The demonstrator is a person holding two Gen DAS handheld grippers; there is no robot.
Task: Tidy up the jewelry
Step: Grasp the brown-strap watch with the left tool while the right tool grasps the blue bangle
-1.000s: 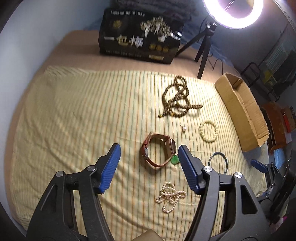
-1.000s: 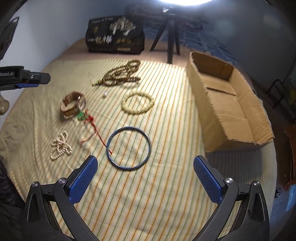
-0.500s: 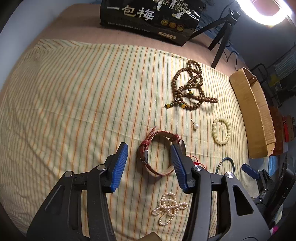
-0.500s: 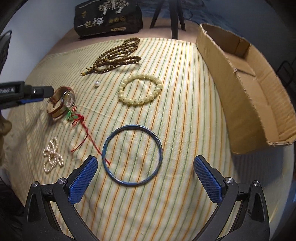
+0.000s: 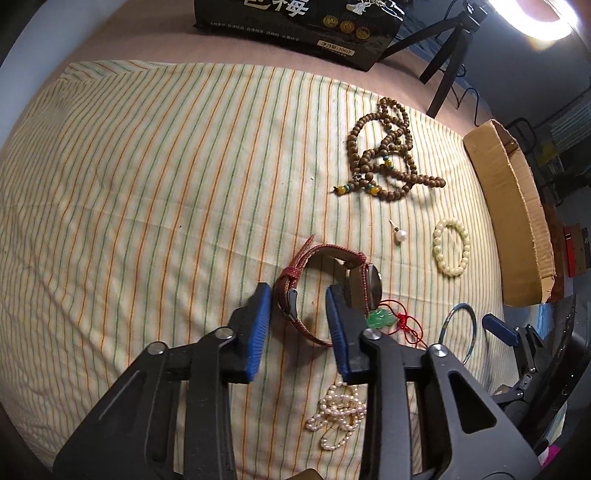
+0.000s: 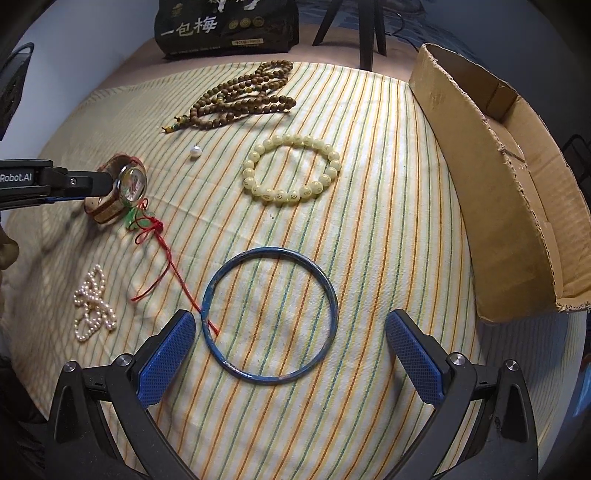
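From my feed I see a yellow striped cloth [image 5: 147, 177] spread over a tan desk [image 5: 122, 40]. A pale wall [image 6: 92, 48] runs along its left. At the far edge a black tripod [image 5: 448, 51] carries a glaring ring light [image 5: 532, 22]; dim clutter [image 5: 569, 147] lies beyond, indistinct.

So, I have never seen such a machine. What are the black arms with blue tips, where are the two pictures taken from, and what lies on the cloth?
They are hand-held tongs; a person carries one pair in each hand, with a camera on each that looks along the blue tips. One picture comes from the left tongs, closing around the strap of a watch, not yet pressing it. The other comes from the right tongs, open over a blue bangle. Also on the striped cloth: brown beads, a cream bracelet, a pearl string, a green pendant. A cardboard box waits beside.
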